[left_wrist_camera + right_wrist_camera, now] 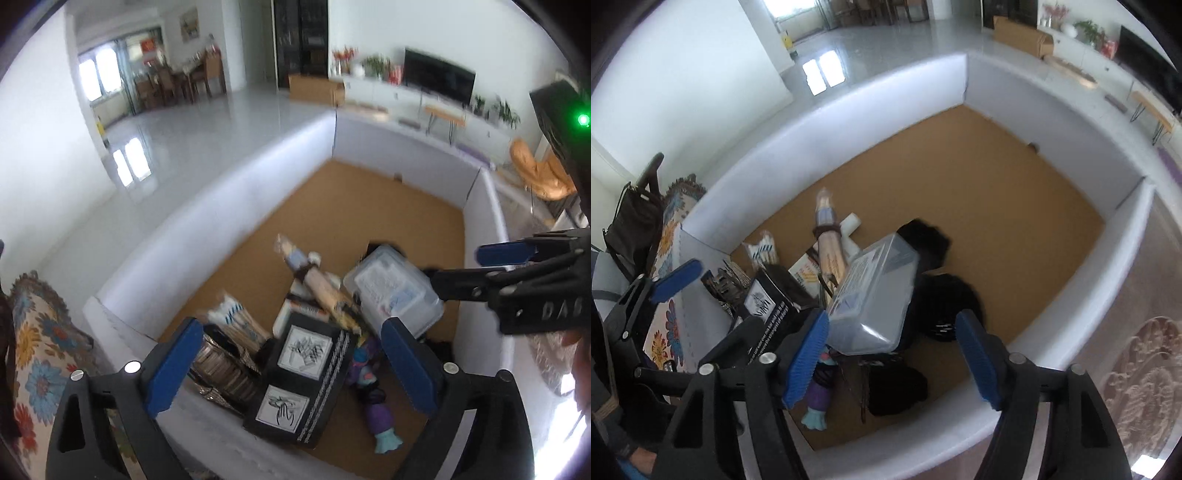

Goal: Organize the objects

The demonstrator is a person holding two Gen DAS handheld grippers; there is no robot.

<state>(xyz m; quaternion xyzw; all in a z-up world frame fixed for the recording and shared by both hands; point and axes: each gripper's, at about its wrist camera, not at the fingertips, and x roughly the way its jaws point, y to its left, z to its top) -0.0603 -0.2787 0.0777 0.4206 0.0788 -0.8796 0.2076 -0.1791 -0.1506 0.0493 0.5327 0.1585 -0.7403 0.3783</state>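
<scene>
A pile lies at the near end of a white-walled pen with a cork floor (pixel 979 192). In it are a clear lidded plastic box (pixel 875 299) (pixel 391 291), a black carton with white picture labels (pixel 295 380) (pixel 768 306), a banded bundle of pale sticks (pixel 317 284) (pixel 831 251), a pack of cotton swabs (pixel 236 321), a purple and teal toy figure (pixel 373 402) (pixel 818 402) and black cloth (pixel 942 295). My left gripper (pixel 291 369) hangs open above the black carton, its pads clear of it. My right gripper (pixel 892 358) (pixel 480 269) is open over the clear box and touches nothing.
White foam walls (pixel 221 229) ring the cork floor, whose far half (pixel 369 206) is bare. A flower-patterned cloth (pixel 37 354) lies outside the near left corner, with a dark bag (pixel 631 229) beside it. A patterned rug (pixel 1145 369) lies outside on the right.
</scene>
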